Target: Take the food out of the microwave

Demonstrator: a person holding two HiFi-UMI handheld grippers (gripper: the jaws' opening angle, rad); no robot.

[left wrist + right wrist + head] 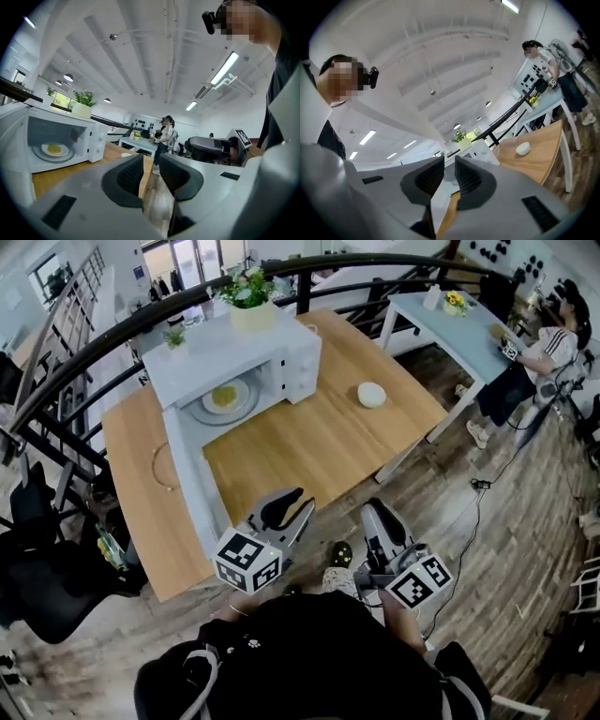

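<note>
Wooden bench (309,446) carries an open microwave (234,357); the food (224,396) sits on a plate (208,411) inside. At its 5 o'clock, off the near edge, hang the left claw (298,501) and right claw (375,514), jaws slightly apart, empty. At its 3 o'clock lies a bowl (371,395).

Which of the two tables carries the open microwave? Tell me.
The wooden table, the nearer one: the white microwave stands on it, its door swung open, a plate of food inside. The pale blue table beyond has none.
</note>
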